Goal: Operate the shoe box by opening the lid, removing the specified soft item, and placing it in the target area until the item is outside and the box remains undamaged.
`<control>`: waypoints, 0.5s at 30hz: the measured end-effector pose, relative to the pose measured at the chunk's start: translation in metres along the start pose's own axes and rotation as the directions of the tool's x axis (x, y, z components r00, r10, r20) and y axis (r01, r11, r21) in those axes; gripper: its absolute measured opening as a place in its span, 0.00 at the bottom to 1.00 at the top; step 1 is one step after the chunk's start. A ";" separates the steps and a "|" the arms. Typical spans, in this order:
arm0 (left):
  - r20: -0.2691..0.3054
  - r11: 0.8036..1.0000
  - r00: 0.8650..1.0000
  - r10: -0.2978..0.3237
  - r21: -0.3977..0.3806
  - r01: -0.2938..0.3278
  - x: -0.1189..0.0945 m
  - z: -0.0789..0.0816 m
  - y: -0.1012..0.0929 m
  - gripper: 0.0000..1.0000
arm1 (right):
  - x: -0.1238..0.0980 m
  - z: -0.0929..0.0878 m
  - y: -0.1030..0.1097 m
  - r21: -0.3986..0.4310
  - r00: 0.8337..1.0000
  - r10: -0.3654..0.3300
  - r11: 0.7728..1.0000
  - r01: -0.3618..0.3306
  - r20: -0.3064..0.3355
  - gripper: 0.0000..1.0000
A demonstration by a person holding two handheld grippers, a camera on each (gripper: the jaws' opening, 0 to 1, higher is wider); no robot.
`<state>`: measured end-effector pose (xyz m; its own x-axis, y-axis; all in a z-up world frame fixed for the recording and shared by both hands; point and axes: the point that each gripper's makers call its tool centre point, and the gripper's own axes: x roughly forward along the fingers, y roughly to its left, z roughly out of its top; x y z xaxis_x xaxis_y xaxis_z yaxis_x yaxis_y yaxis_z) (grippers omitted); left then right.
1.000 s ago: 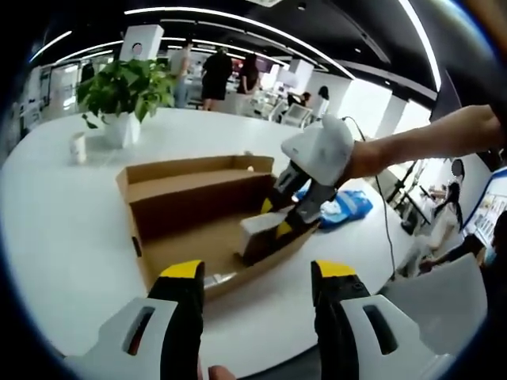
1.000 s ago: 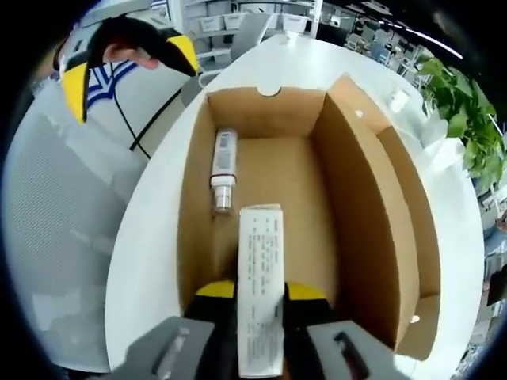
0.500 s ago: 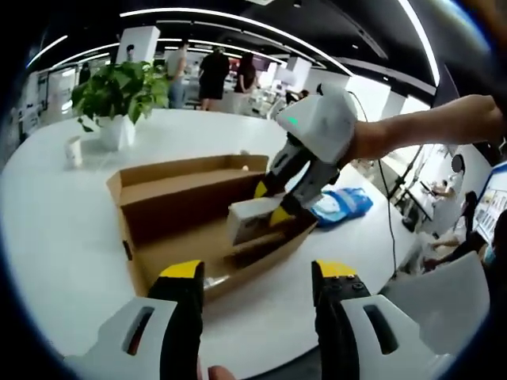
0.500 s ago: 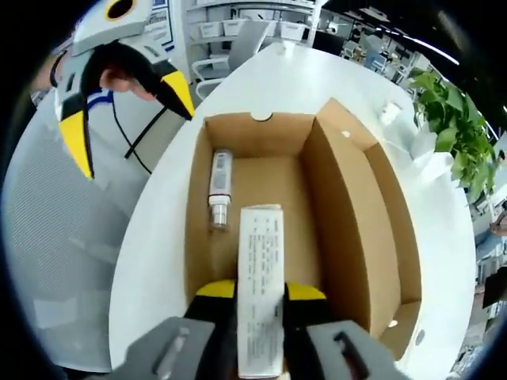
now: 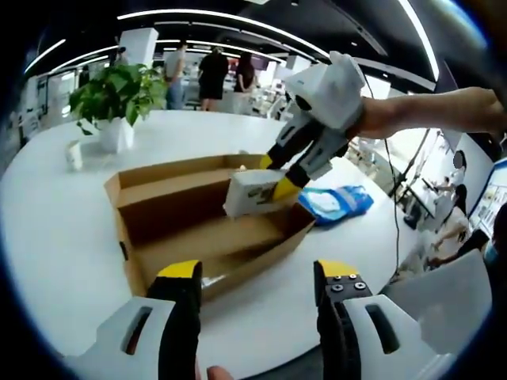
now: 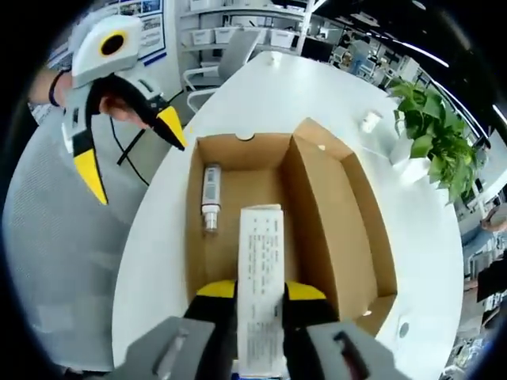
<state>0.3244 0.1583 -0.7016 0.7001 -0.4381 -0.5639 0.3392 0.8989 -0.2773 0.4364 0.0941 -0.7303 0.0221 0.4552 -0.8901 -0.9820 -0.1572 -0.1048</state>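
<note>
Your right tongs (image 6: 252,297) were clamped on the white carton (image 6: 261,277), with its long axis running straight out along the jaws and away from you. In the left gripper view the right tongs (image 5: 279,176) held that carton (image 5: 252,191) clear above the open shoe box (image 5: 198,229), not touching its walls. From those tongs, the box floor lay directly beneath and ahead, lid folded back on the far side. A small white tube (image 6: 210,195) lay on the box floor (image 6: 238,237), ahead and to the left of the carton, along the left wall. Your left tongs (image 5: 255,285) stood wide apart and empty, near the box's near edge; they (image 6: 127,150) hung off the table (image 6: 428,237) edge in the right gripper view. A blue pouch (image 5: 334,202) rested on the table just beyond the box, under your right arm's side; judging by that, the right hand was the nearer one to carry the carton out sideways.
</note>
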 end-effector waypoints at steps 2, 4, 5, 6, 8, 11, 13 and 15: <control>0.001 1.000 1.000 0.001 0.002 -0.001 0.001 0.001 0.002 0.59 | -0.007 -0.003 -0.004 0.006 1.000 -0.015 1.000 0.015 0.000 0.17; 0.004 1.000 1.000 0.002 0.002 -0.002 0.000 0.002 0.001 0.59 | -0.013 -0.005 -0.006 0.008 1.000 -0.028 1.000 0.028 -0.001 0.17; 0.006 1.000 1.000 0.003 0.000 -0.003 0.000 0.003 0.000 0.59 | -0.015 -0.006 -0.007 0.010 1.000 -0.030 0.999 0.030 0.000 0.17; 0.007 1.000 1.000 0.003 -0.001 -0.003 0.000 0.004 -0.001 0.59 | -0.018 -0.007 -0.008 0.012 0.999 -0.033 0.999 0.033 0.001 0.17; 0.008 1.000 1.000 0.001 -0.001 -0.001 0.001 0.005 -0.001 0.59 | -0.022 -0.011 -0.011 0.015 0.999 -0.043 0.999 0.043 0.000 0.17; 0.007 1.000 1.000 -0.001 0.005 0.000 0.001 0.006 -0.003 0.59 | -0.030 -0.014 -0.013 0.026 0.998 -0.055 0.998 0.055 0.004 0.17; 0.009 1.000 1.000 -0.001 0.005 0.001 0.000 0.008 -0.007 0.59 | -0.035 -0.016 -0.015 0.030 0.998 -0.061 0.998 0.061 0.006 0.17; 0.011 1.000 1.000 0.000 0.006 0.000 0.001 0.009 -0.008 0.59 | -0.040 -0.017 -0.015 0.034 0.998 -0.067 0.997 0.066 0.008 0.17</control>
<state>0.3278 0.1508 -0.6926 0.7066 -0.4382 -0.5556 0.3432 0.8989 -0.2725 0.4533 0.0630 -0.7002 0.0862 0.4715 -0.8777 -0.9841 -0.0968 -0.1487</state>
